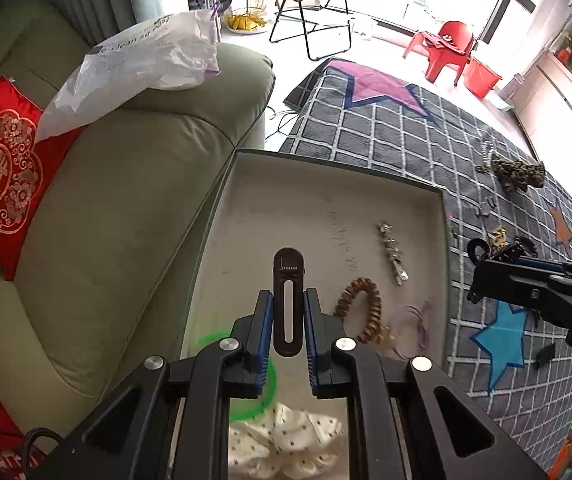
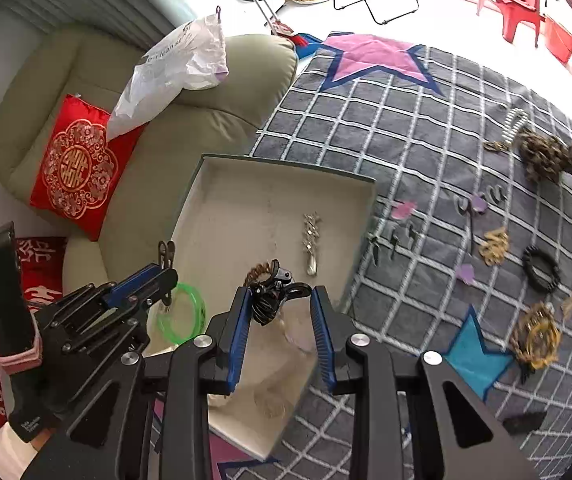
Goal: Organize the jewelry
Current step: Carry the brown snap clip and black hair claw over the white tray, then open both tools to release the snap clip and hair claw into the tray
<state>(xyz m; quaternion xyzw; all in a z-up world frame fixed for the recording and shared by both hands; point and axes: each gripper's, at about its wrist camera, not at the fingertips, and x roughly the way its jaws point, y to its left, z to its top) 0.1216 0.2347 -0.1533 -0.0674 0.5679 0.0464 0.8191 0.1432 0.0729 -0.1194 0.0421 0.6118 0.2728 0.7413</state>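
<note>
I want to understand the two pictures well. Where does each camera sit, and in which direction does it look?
Left wrist view: sits on the left tool, looks steeply down into the grey tray; its fingers hold a black hair clip; the right tool enters at right.
Right wrist view: sits on the right tool, looks down at tray and checked blanket; it holds a black claw clip; the left tool and a sleeve show.
Shared: tray, green bangle, sofa.

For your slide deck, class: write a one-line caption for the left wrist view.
Left gripper carries a black hair clip over the open grey box, above a beaded bracelet.
</note>
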